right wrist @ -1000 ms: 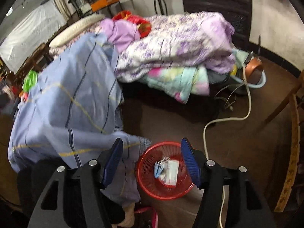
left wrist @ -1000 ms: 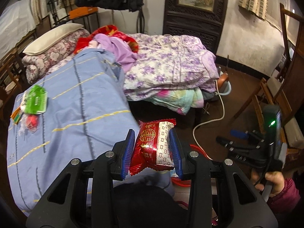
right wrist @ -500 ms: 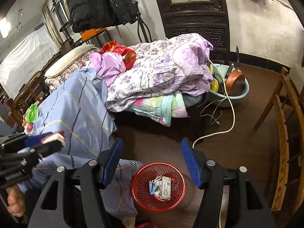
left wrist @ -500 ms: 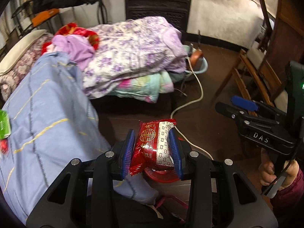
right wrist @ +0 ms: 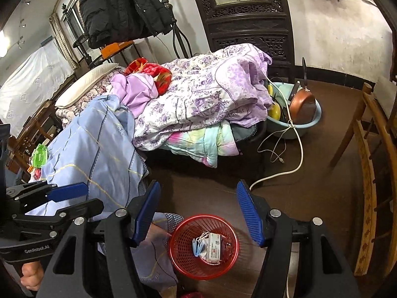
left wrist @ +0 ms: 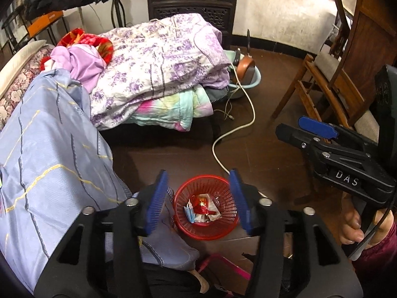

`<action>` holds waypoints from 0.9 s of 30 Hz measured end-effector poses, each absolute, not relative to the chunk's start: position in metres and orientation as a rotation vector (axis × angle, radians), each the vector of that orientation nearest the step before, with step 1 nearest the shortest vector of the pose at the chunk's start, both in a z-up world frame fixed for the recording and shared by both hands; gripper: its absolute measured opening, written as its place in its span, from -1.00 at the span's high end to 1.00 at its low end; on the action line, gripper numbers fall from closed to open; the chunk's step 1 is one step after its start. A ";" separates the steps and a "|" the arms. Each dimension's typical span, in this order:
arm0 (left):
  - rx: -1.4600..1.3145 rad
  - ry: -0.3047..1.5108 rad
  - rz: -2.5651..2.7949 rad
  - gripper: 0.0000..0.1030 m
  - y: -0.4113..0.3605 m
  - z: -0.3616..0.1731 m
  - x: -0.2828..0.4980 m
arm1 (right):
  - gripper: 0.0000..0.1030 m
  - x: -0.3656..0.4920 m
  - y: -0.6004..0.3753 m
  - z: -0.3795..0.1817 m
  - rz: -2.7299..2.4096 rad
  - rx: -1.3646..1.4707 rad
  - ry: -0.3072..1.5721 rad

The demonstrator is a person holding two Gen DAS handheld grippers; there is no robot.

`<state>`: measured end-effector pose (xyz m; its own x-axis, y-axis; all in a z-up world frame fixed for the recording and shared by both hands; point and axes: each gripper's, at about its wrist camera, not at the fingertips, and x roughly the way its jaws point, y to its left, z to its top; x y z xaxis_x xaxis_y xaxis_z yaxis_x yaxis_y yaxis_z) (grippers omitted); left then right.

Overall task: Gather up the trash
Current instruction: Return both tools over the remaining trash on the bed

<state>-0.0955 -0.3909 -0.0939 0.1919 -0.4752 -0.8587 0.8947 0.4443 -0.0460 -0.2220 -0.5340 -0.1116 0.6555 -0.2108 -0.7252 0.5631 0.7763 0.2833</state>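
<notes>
On right gripper (left wrist: 320,134) body: white "DAS" label.

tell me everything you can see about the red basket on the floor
The red basket is a small round bin of slatted plastic mesh, upright on the dark floor beside the hanging blue bedsheet. It holds a red snack wrapper, a blue face mask and a white printed packet. No gripper touches it.
</notes>
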 end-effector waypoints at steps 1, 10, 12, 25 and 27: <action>0.530 0.947 -1.026 -0.09 -0.389 -0.093 -0.095 | -0.22 -0.222 -0.533 -0.111 -0.459 0.523 0.731; 0.455 0.919 -0.979 -0.24 -0.361 -0.073 -0.079 | -0.22 -0.213 -0.518 -0.096 -0.424 0.505 0.721; 0.439 0.916 -0.970 -0.25 -0.356 -0.068 -0.076 | -0.22 -0.211 -0.514 -0.091 -0.417 0.494 0.718; 0.304 0.862 -0.886 -0.51 -0.295 -0.038 -0.050 | -0.26 -0.187 -0.470 -0.059 -0.345 0.412 0.723; 0.278 0.861 -0.869 -0.51 -0.282 -0.035 -0.043 | -0.27 -0.179 -0.460 -0.055 -0.324 0.400 0.730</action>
<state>-0.0430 -0.2821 -0.0355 0.3448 -0.5532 -0.7583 0.7630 0.6357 -0.1169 -0.1793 -0.4596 -0.0554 0.7017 -0.1462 -0.6973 0.4193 0.8760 0.2383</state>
